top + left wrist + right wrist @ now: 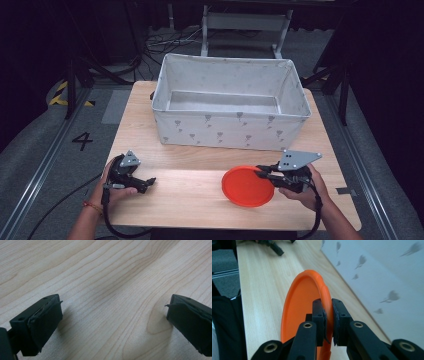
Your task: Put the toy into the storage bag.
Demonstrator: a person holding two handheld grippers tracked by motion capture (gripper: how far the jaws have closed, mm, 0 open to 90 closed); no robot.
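An orange plate [247,186] sits near the front right of the wooden table [190,197]. My right gripper [261,173] is shut on the plate's right rim; in the right gripper view the jaws pinch the orange plate [299,305] edge-on at the right gripper [329,315]. My left gripper [150,181] rests at the front left of the table, apart from the plate. In the left gripper view its jaws stand wide apart over bare wood, the left gripper [113,312] open with nothing between its fingers.
A large white fabric bin [230,130] with a grey leaf print stands at the back of the table, open-topped and empty. Its wall [382,275] runs close beside the plate. Bare wood lies between the two grippers. Cables trail off the front edge.
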